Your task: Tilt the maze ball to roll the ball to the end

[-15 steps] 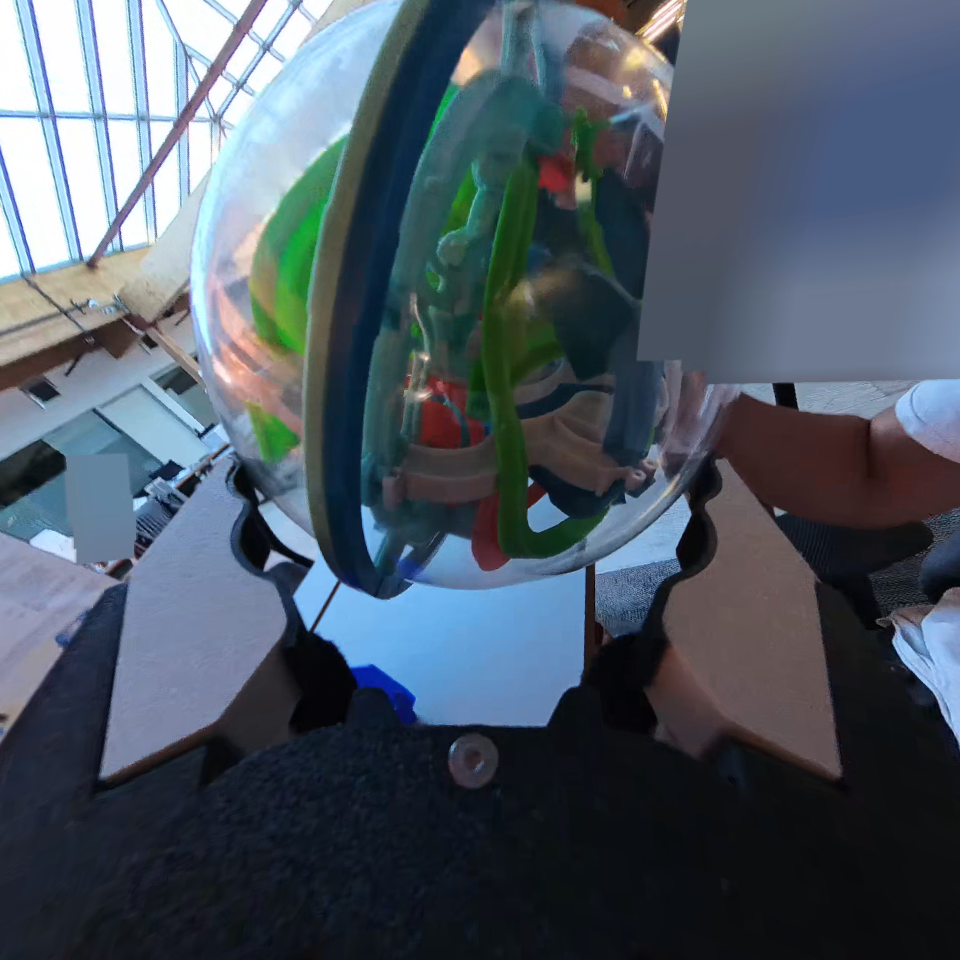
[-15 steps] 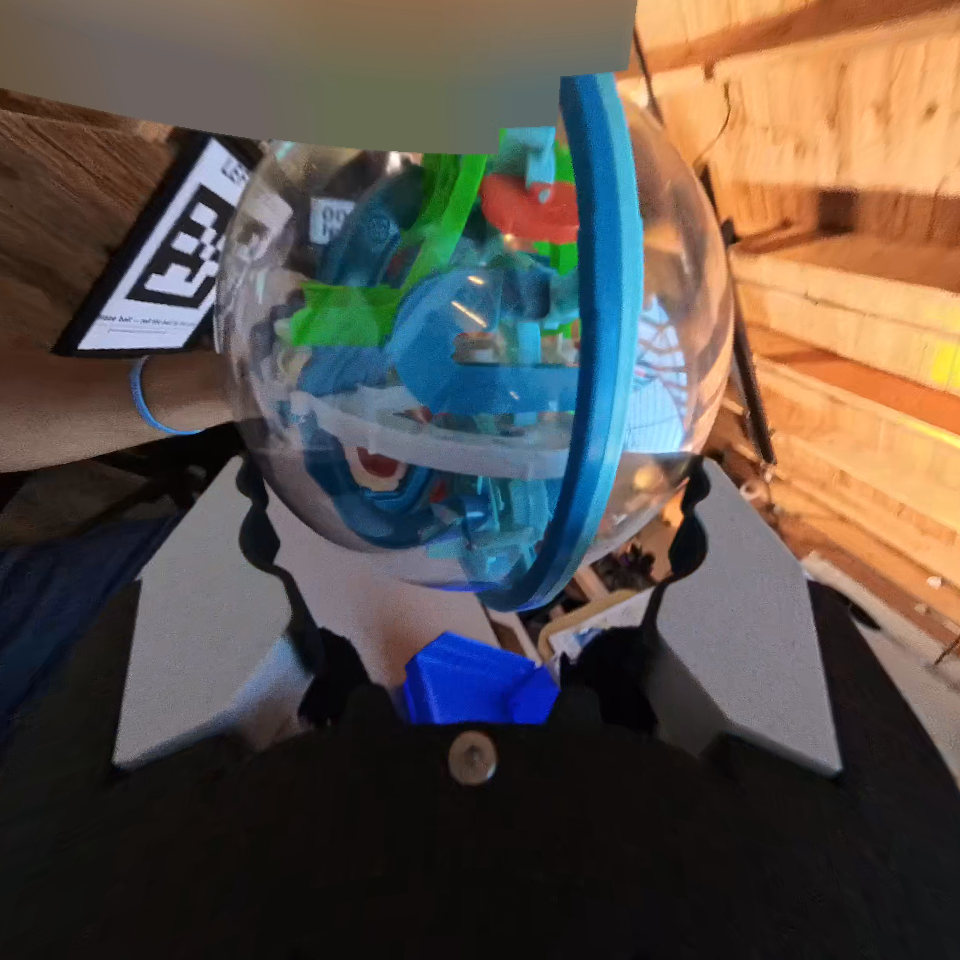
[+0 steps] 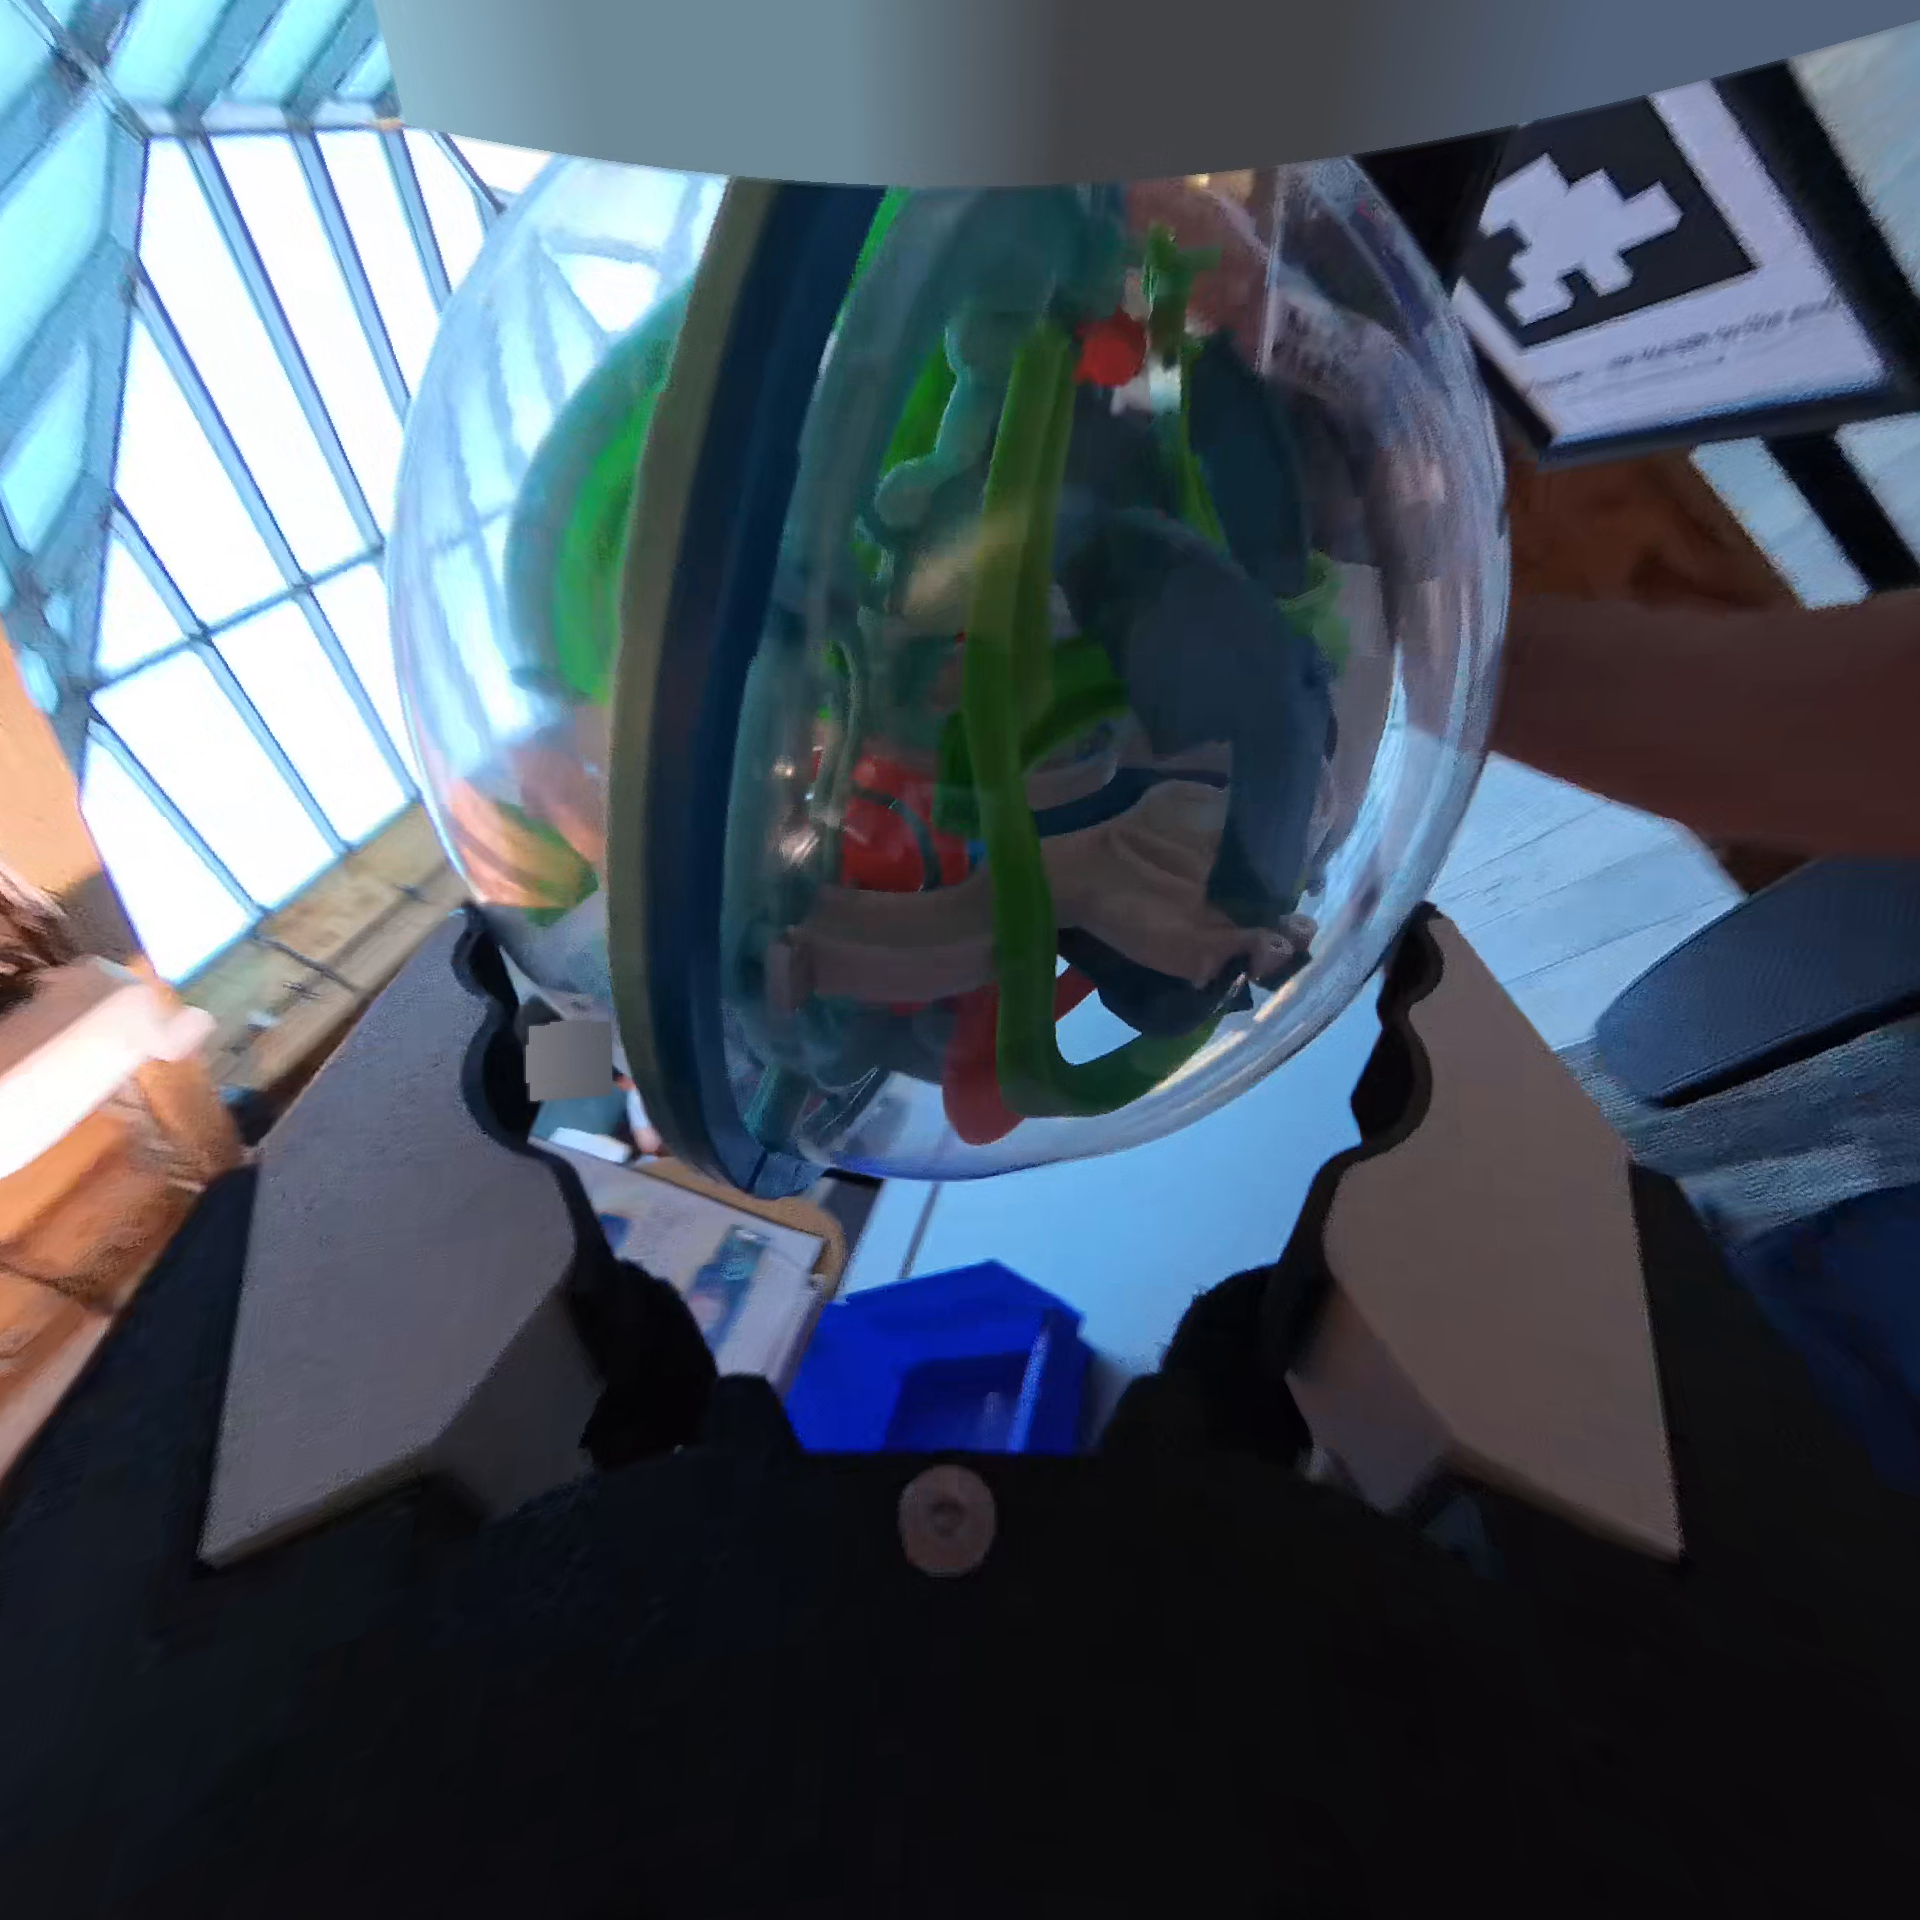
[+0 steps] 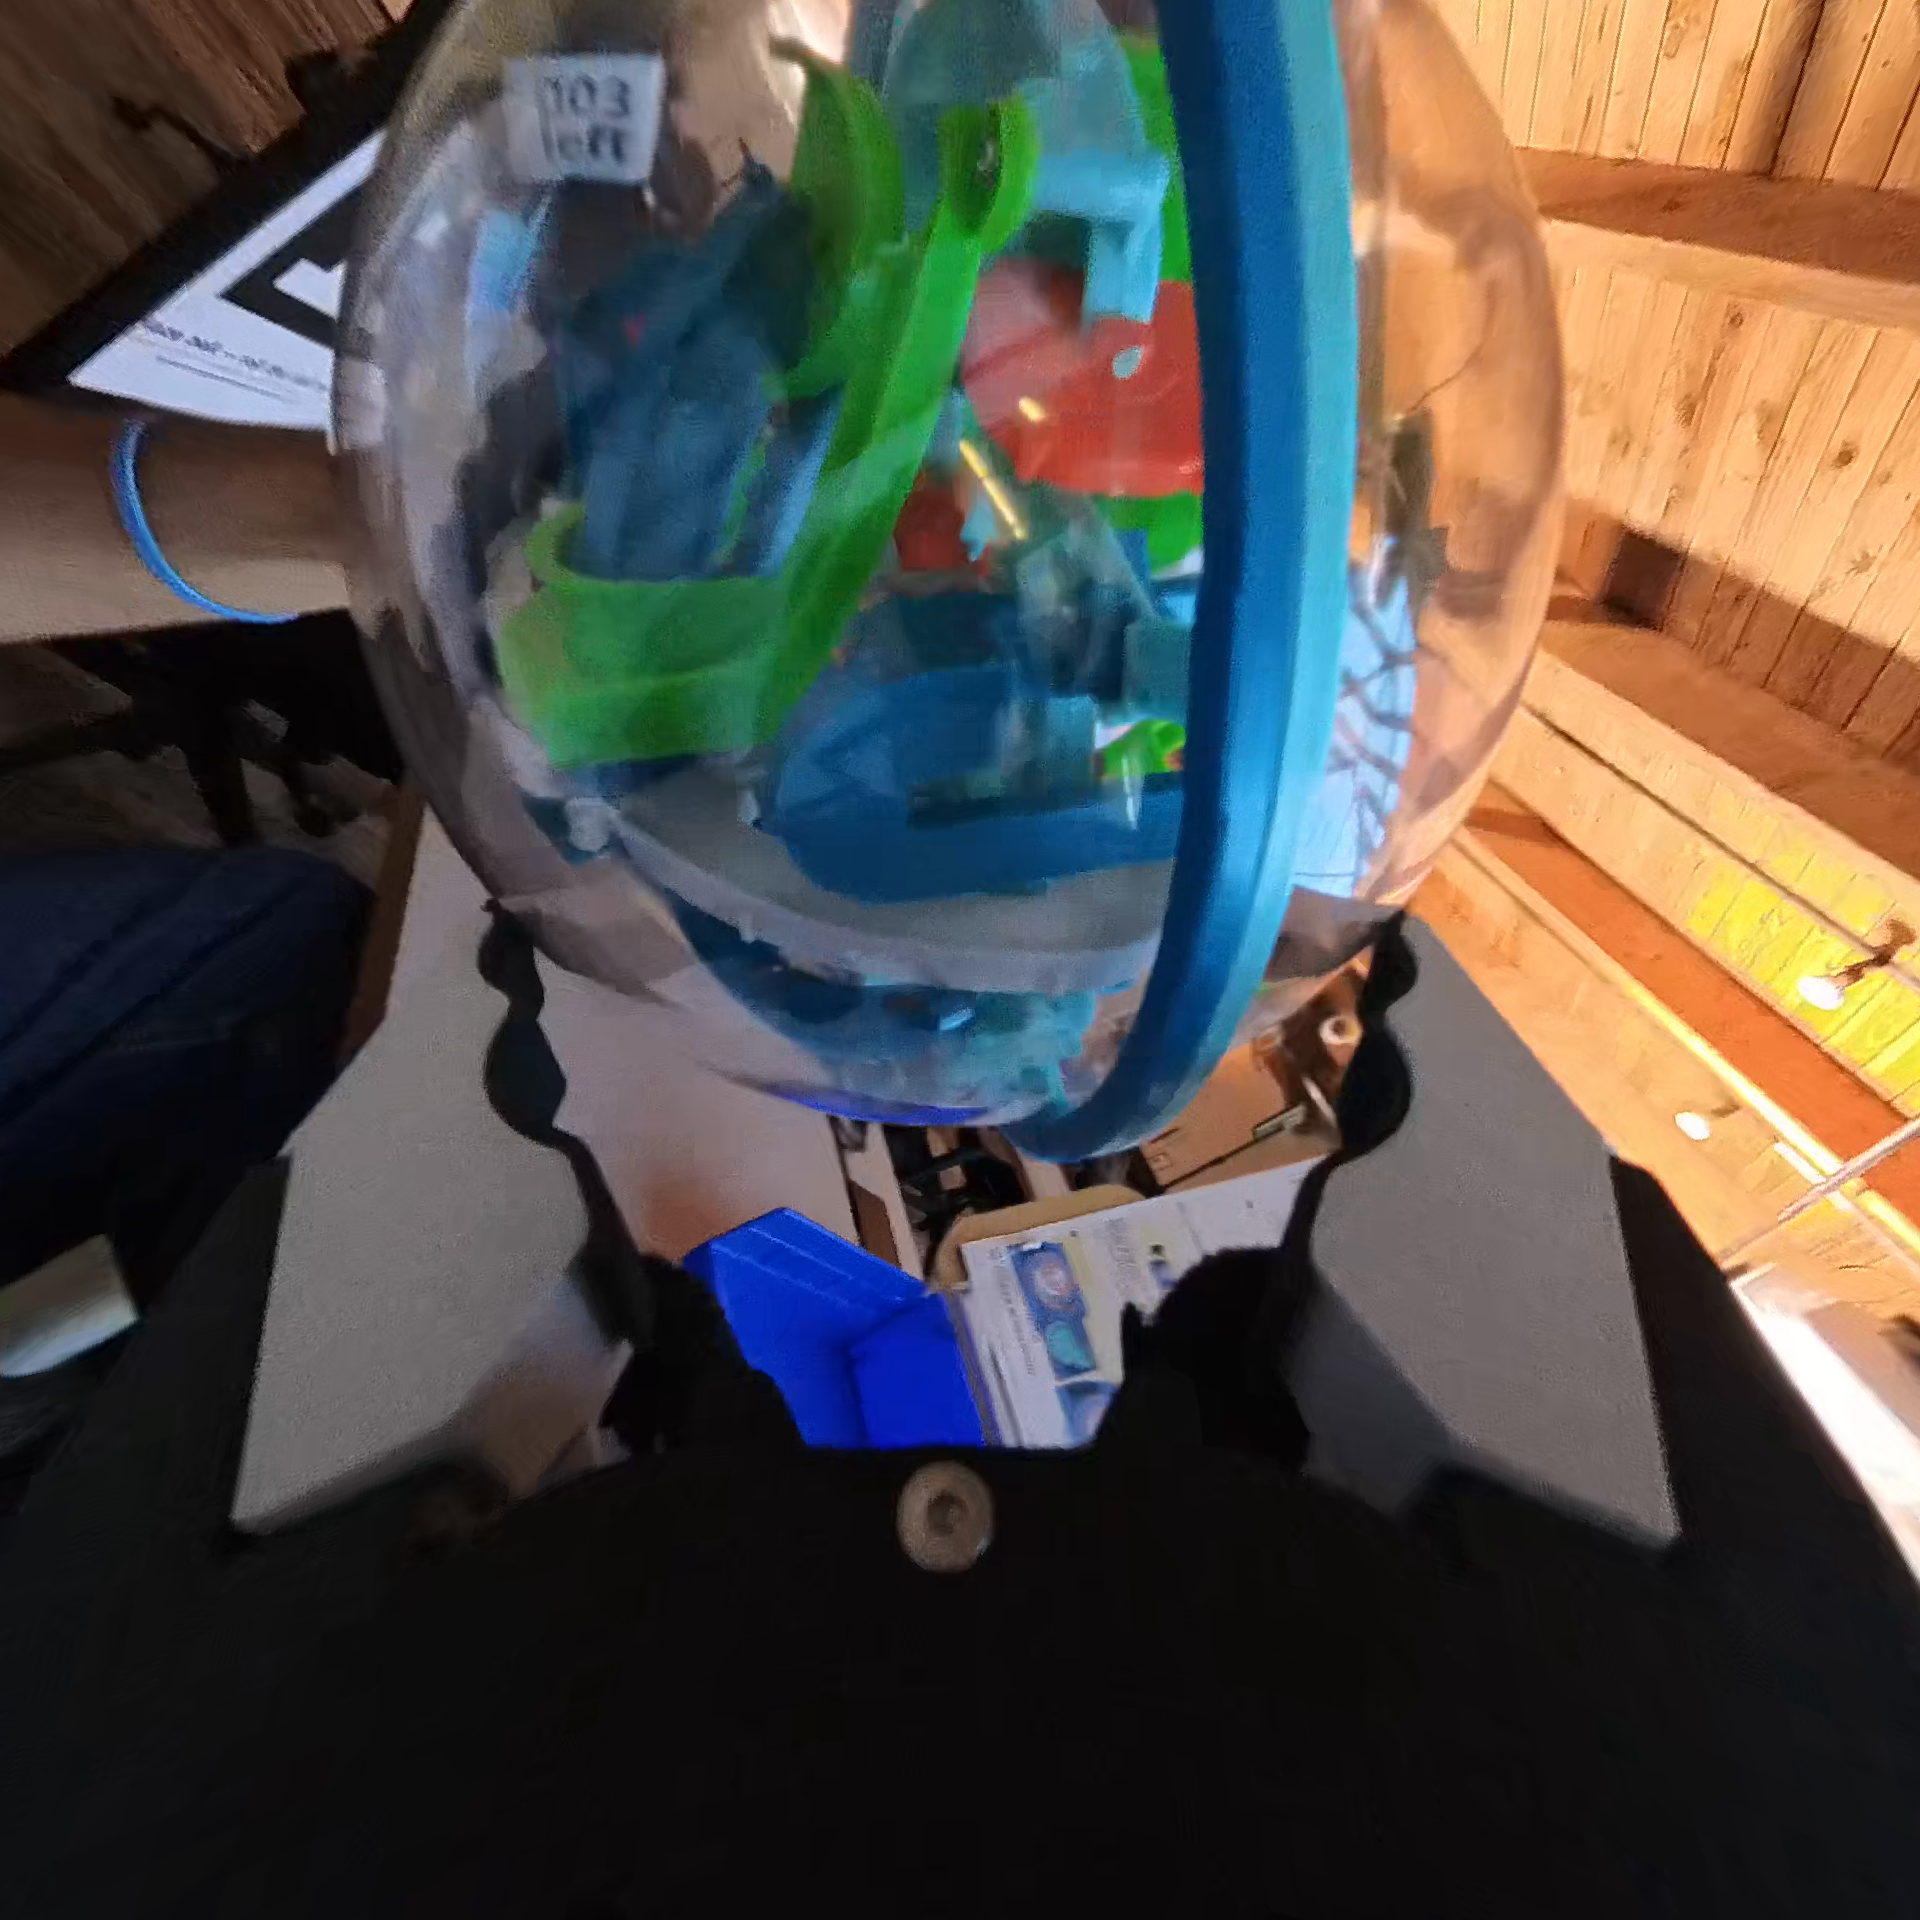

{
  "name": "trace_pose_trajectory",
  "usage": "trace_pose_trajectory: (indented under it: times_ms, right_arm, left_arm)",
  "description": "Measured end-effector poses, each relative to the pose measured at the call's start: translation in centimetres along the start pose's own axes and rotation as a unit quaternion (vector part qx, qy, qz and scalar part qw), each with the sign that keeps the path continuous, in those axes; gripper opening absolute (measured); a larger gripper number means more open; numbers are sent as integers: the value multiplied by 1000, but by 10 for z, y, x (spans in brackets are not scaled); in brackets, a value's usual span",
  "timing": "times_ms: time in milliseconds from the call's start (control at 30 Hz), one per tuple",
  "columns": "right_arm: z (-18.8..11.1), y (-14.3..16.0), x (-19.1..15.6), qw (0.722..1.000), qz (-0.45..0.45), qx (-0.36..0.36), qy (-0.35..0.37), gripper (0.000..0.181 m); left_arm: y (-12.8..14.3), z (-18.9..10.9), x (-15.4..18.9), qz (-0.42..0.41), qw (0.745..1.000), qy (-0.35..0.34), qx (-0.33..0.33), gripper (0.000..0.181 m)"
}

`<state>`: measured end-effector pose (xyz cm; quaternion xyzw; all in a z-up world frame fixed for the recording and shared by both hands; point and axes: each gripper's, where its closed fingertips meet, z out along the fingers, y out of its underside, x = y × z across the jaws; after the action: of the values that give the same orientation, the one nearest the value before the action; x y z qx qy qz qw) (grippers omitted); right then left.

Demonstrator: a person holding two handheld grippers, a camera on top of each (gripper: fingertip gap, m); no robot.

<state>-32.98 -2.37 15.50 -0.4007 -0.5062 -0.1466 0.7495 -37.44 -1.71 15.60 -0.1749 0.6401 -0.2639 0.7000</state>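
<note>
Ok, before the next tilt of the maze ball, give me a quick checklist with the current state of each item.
1. Left tongs on the maze ball: ok, both fingertips press the clear shell's lower sides.
2. Right tongs on the sphere: ok, fingertips sit against the shell on either side.
3. Sphere off any surface: ok, open space shows beneath it in both views.
4. Small ball's position on the track: cannot tell, it is not discernible among the green track and blue pieces.
5. Blue equator ring orientation: ok, it runs nearly upright.
6. Image sharpness for judging the track: not ok, right wrist view is motion-blurred.
</note>
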Motion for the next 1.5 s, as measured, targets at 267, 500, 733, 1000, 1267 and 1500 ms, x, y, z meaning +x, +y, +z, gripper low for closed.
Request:
trace_pose_trajectory:
  times_ms: [267, 500, 733, 1000, 1267, 1500]
  right_arm:
    - [6, -21, -8, 998, -60, 21, 29, 150]
    - [-7, -43, -8, 997, -70, 39, 24, 150]
    - [-3, -60, -15, 997, 0, 73, 7, 150]
    - [-11, -64, -17, 996, -48, 75, 18, 150]
    - [-17, -91, -21, 991, -51, 125, 21, 150]
    - [-5, -51, -9, 989, 102, 100, -29, 150]
  left_arm:
    - [-32, -22, 9, 129, 991, -35, 12, 158]
    - [-44, -23, 15, 101, 994, -28, 16, 157]
    - [-67, -35, 18, 66, 995, -14, 74, 157]
    - [-73, -35, 28, 123, 991, -37, 25, 158]
    - [-87, -45, 32, 97, 994, -22, 44, 157]
    - [-61, -24, 10, -39, 999, -19, 23, 157]
